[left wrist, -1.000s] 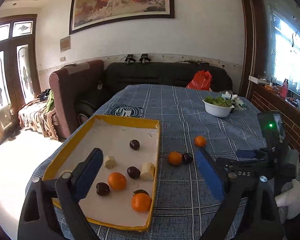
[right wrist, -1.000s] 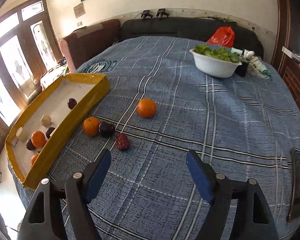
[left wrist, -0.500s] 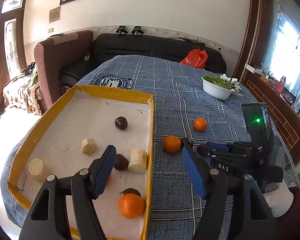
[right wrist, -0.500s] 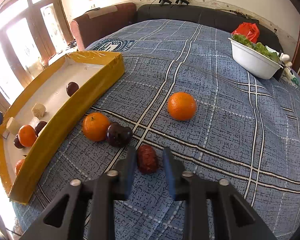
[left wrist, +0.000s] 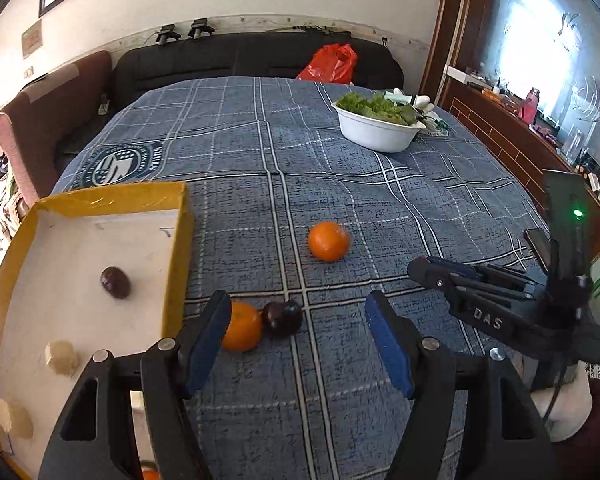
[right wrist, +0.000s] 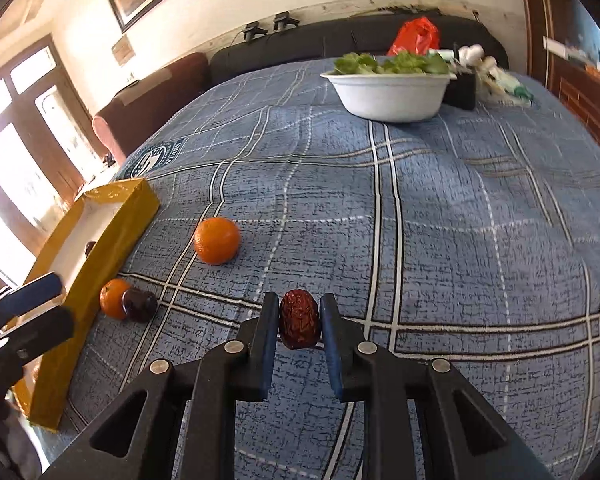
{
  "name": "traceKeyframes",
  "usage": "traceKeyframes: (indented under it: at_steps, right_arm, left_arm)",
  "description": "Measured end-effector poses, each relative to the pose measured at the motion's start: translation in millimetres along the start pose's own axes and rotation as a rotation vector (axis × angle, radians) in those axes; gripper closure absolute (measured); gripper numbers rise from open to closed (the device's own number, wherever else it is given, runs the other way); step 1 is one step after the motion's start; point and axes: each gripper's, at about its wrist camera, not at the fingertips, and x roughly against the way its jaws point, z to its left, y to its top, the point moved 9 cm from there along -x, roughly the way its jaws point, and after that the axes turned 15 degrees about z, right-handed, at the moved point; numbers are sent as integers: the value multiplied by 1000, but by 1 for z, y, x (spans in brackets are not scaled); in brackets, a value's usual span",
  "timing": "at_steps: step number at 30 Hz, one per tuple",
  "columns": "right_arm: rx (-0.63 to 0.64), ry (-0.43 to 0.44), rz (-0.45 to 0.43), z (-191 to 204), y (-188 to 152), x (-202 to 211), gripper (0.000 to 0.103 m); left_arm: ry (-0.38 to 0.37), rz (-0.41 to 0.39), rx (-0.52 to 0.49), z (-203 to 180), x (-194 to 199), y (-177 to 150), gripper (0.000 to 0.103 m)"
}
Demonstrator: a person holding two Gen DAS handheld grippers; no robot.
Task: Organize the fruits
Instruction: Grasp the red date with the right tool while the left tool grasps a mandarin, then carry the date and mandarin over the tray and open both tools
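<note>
right hand-held gripper (right wrist: pixel 299 326), nearest the lens: pads clamped on the flanks of a red date (right wrist: pixel 299 324), just over the blue plaid surface (right wrist: pixel 460 240). the date looks light, wrinkled and slightly yielding; a mid-body side grip seems apt. left hand-held gripper (left wrist: pixel 300 340): jaws at a middling spread, empty, above a near orange (left wrist: pixel 242 330) touching a dark plum (left wrist: pixel 283 318), both beside the yellow tray (left wrist: pixel 176 248). these look smooth, round and prone to roll; taking them across the widest part seems best. a far orange (left wrist: pixel 328 241) lies apart. beyond, a white bowl (left wrist: pixel 374 130) of greens. the left finger partly covers the near orange; the tray's near end is cut off.
</note>
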Motion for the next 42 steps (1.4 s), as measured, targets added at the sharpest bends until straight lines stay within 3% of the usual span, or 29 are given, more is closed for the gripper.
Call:
traceKeyframes:
  at_steps: [6, 12, 14, 15, 19, 22, 31, 37, 42]
  right_arm:
    - [-22, 25, -10, -5, 0, 6, 80]
    - [-70, 43, -2, -14, 1, 5, 80]
    - [-75, 44, -6, -14, 1, 6, 80]
    - [-75, 45, -7, -14, 1, 6, 80]
    - [-76, 50, -8, -14, 1, 6, 80]
    - [-84, 79, -8, -14, 1, 6, 80]
    - [-166, 312, 14, -17, 1, 6, 80]
    - [-151, 369, 23, 3, -2, 10, 79]
    - [-86, 393, 54, 52, -8, 18, 79]
  left_arm:
    - [-39, 69, 26, -7, -46, 36, 34]
    - [-1, 89, -27, -21, -73, 51, 35]
    - [6, 95, -36, -21, -78, 53, 48]
    - [5, 101, -37, -22, -80, 53, 66]
    - [3, 96, -7, -18, -77, 49, 69]
    - [-15, 81, 30, -12, -65, 44, 69]
    - [-90, -17, 158, 29, 7, 16, 68]
    - [-28, -66, 221, 86, 53, -8, 68]
    - [76, -65, 300, 152, 71, -29, 68]
